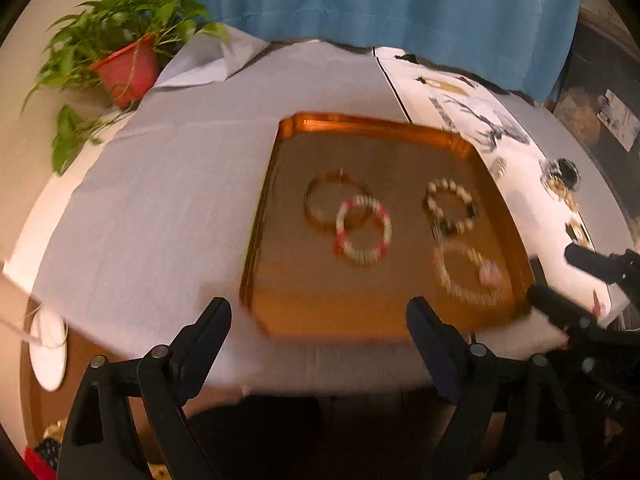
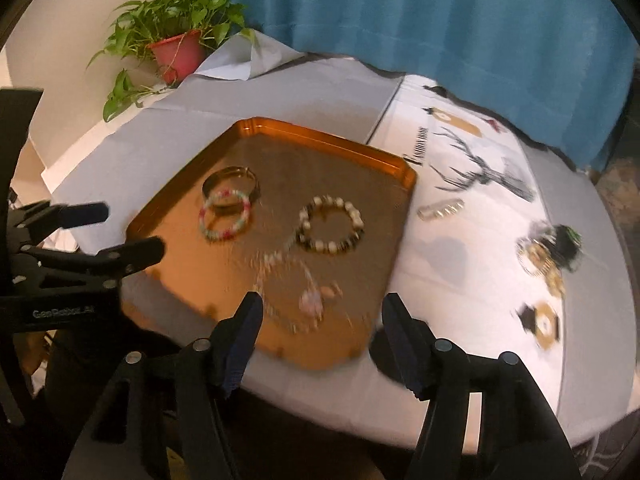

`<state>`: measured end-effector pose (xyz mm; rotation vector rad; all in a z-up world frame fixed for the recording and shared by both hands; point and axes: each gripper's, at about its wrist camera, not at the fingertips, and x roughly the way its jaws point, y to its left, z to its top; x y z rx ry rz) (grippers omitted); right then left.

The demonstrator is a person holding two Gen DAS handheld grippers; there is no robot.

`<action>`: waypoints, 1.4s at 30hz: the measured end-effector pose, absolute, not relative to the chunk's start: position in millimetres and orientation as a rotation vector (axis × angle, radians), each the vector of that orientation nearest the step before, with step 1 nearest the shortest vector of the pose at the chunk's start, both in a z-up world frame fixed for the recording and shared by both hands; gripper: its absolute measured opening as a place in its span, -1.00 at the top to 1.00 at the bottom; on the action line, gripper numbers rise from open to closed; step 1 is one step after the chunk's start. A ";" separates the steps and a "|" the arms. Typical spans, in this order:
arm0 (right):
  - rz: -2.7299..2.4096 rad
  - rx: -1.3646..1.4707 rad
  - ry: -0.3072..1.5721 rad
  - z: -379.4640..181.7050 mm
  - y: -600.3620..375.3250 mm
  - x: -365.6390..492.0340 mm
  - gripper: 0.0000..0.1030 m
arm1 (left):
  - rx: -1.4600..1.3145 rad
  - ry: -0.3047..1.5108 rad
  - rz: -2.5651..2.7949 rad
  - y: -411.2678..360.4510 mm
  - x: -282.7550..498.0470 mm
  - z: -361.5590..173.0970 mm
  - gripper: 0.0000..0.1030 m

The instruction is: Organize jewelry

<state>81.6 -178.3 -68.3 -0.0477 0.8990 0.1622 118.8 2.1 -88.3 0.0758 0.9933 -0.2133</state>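
A copper tray (image 1: 288,280) (image 2: 192,264) lies on the grey tablecloth. In it lie a gold bangle (image 1: 320,200) (image 2: 230,176), a pink and white bead bracelet (image 1: 363,230) (image 2: 225,216), a black and cream bead bracelet (image 1: 452,208) (image 2: 332,224) and a blurred pale chain with a pink charm (image 1: 468,274) (image 2: 304,288). My left gripper (image 1: 320,320) (image 2: 132,232) is open and empty at the tray's near edge. My right gripper (image 2: 320,316) (image 1: 552,276) is open and empty over the tray's near corner.
More jewelry lies on a white printed sheet (image 2: 460,248) right of the tray: a silver clasp piece (image 2: 440,209), a gold and black pile (image 2: 552,248), a gold and black brooch (image 2: 542,320). A potted plant (image 1: 124,64) (image 2: 176,52) stands back left. A blue curtain (image 2: 440,20) hangs behind.
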 end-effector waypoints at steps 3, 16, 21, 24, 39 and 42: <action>0.118 -0.027 0.868 -60.2 -183.8 52.1 -0.25 | 0.068 0.987 -0.215 5.2 93.9 -81.0 -0.69; 0.103 -0.014 0.668 5.3 -187.9 -48.9 -0.41 | 0.074 0.816 -0.234 -5.0 8.6 -6.8 -0.74; 0.107 0.005 0.643 11.1 -188.2 -72.2 -0.42 | 0.117 0.779 -0.223 -9.5 -14.1 6.6 -0.74; 0.108 0.006 0.631 12.7 -188.5 -82.9 -0.42 | 0.114 0.764 -0.224 -10.9 -24.5 12.9 -0.74; 0.095 0.028 0.596 14.9 -197.6 -107.9 -0.44 | 0.157 0.737 -0.235 -29.1 -46.1 20.1 -0.75; 0.087 0.037 0.604 11.7 -201.5 -106.5 -0.44 | 0.161 0.753 -0.239 -33.8 -41.1 16.1 -0.75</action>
